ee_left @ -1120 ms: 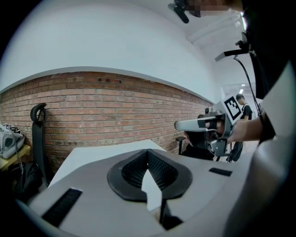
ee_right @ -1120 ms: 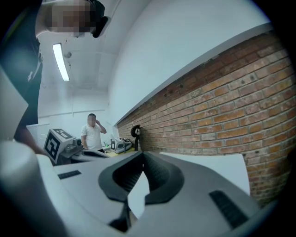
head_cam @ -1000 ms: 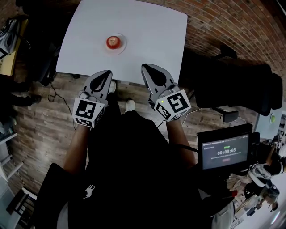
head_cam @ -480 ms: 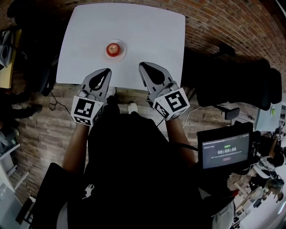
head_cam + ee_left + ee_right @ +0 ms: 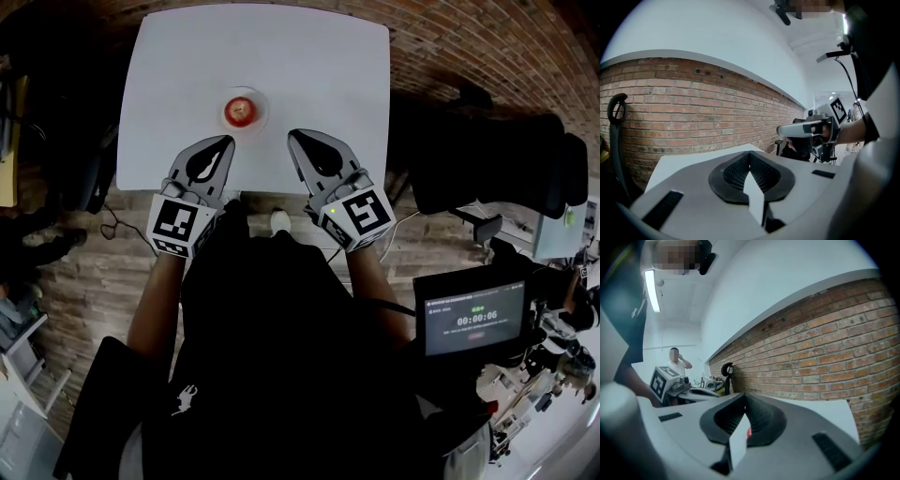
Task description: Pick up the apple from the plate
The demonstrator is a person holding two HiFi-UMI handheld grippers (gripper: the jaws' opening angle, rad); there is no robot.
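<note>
We begin at the left: the left gripper (image 5: 227, 142) is over the near edge of the white table (image 5: 319, 66), with its jaws pressed together at the tips and nothing between them (its own view shows only bare tabletop and the brick wall (image 5: 693, 117) behind); it is near the plate but does not touch it.

In the middle, a little beyond both tips, the apple (image 5: 241, 110) sits on the small plate (image 5: 260, 101); no jaw is in contact with it, and the plate stands well inside the table, nearer to the left side than to the right.

At the right, the right gripper (image 5: 293, 135) is also over the near edge, with its jaws closed on each other and holding nothing; in its own view a small red spot shows through the opening behind the tips. We take this spot for the apple, so this gripper seems to point roughly toward it.

In our judgement the task is only at its start; nothing of the picking is done, because the apple lies on the plate and both grippers are short of it. What is left is almost everything: one gripper must spread its jaws, come forward until the apple stands between the pads, close on it, and lift it clear of the plate; which gripper will do this we cannot say.
</note>
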